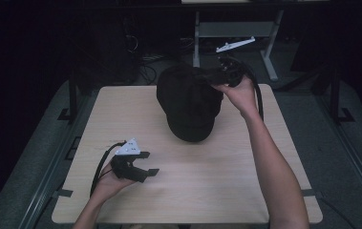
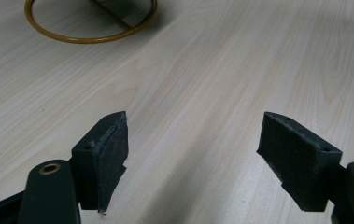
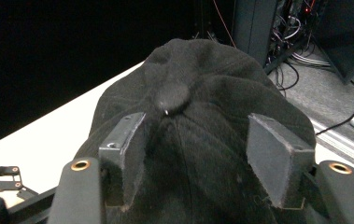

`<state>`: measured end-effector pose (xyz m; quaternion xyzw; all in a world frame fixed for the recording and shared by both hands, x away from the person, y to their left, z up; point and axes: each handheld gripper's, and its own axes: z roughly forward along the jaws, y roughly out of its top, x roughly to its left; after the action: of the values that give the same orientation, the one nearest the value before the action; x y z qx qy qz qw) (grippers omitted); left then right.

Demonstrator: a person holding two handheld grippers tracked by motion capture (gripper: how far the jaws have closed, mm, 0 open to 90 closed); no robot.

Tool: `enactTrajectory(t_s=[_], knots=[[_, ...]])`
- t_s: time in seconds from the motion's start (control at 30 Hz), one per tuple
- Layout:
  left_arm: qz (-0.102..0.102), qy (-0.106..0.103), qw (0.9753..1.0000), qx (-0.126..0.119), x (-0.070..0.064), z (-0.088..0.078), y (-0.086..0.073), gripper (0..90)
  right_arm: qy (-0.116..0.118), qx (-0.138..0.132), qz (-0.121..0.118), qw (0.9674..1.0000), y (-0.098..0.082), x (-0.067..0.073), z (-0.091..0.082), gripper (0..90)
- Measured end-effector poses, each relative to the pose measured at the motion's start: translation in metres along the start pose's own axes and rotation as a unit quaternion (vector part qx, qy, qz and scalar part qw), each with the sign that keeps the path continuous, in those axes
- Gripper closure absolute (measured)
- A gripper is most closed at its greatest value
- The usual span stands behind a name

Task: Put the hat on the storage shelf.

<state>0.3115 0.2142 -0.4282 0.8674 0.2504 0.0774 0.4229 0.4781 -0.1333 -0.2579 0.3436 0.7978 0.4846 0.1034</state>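
- Tongs on the left [image 1: 151,163] sit low near the desk's [image 1: 217,191] front-left corner, held in the person's left hand [image 1: 109,183]; the jaws stand spread wide with nothing between them, bare wood under them in the left gripper view [image 2: 193,154]; a yellow wire ring [image 2: 90,23] lies on the desk farther off
- the black cap [image 1: 188,102] rests at the middle of the desk's far edge, crown towards the far side and brim pointing at the front edge; it appears to sit raised rather than flat, on what I cannot tell
- right tongs [image 3: 195,154], in the right hand [image 1: 238,93] near the far-right corner, straddle the cap's crown just below its top button [image 3: 172,98]; the jaws are spread, their pads beside the fabric and not pinching it
- progress, as I judge it: the reach is done; closing on the crown and lifting or shifting the cap are left; the left tongs have no part yet
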Motion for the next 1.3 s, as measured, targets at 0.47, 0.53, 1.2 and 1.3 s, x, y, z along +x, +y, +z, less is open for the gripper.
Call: enactTrajectory(t_s=[0.47, 0.53, 1.2, 1.3], knots=[[0.002, 0.01, 0.9999, 0.002, 0.002, -0.002, -0.001, 23.6, 0.004, -0.001, 0.01, 0.9999, -0.023, -0.004, -0.022, 34.4], [-0.001, 0.009, 1.0, 0.003, 0.003, -0.003, -0.002, 23.6, 0.003, 0.0, 0.011, 0.9999, -0.027, -0.005, -0.024, 34.0], [0.005, 0.012, 0.9998, 0.015, 0.001, 0.001, -0.003, 23.6, 0.016, 0.002, 0.03, 0.9994, -0.056, -0.006, -0.04, 25.7], [0.005, 0.013, 0.9998, 0.015, 0.001, 0.0, -0.004, 23.6, 0.017, -0.001, 0.029, 0.9994, -0.06, -0.005, -0.042, 25.5]])
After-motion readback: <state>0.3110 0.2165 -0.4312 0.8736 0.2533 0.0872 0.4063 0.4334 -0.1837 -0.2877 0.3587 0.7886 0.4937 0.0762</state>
